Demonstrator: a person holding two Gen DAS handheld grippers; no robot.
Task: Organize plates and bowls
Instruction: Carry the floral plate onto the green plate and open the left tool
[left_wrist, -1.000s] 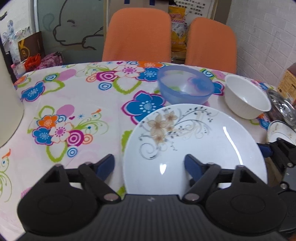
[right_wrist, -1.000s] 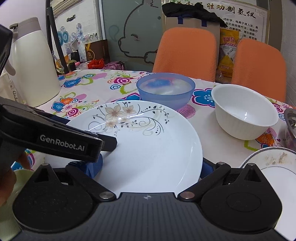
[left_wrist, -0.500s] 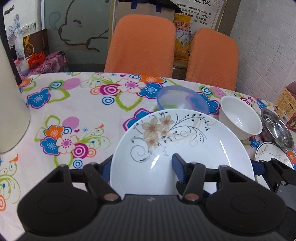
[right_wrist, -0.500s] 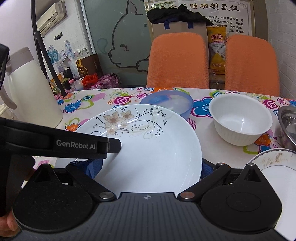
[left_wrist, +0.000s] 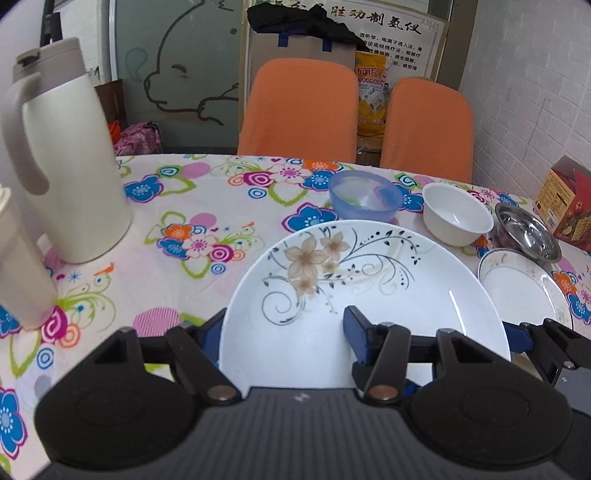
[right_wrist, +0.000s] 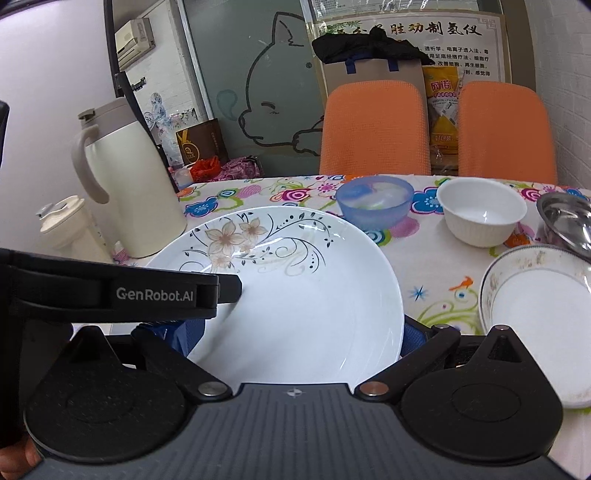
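**Floral plate in hand, nothing yet stacked**

Left wrist view. The left gripper (left_wrist: 284, 332) is clamped on the near rim of the floral plate (left_wrist: 364, 291), one blue pad under the edge, the other on top. Ahead of it on the counter (left_wrist: 177, 258): blue bowl (left_wrist: 365, 199), white bowl (left_wrist: 457, 214), steel bowl (left_wrist: 528, 232), each standing alone. To the right, beside the floral plate, a rimmed plate (left_wrist: 524, 288), soiled. A cream flask (left_wrist: 70, 162) stands ahead on the left. The right gripper shows only as a black edge at the far right.

Right wrist view. The right gripper (right_wrist: 295, 332) straddles the floral plate (right_wrist: 295, 291); its fingers stand apart at either edge, but contact is hidden beneath the plate, so its hold cannot be told. The left gripper's arm (right_wrist: 122, 293) crosses the plate's left side. Blue bowl (right_wrist: 375, 201) and white bowl (right_wrist: 480, 210) ahead; rimmed plate (right_wrist: 535, 314) to the right, cut off by the frame, as is the steel bowl (right_wrist: 565, 218).

Progress, as judged: early. Bowls un-nested, plates unstacked; whether the floral plate clears the counter is hard to make out.
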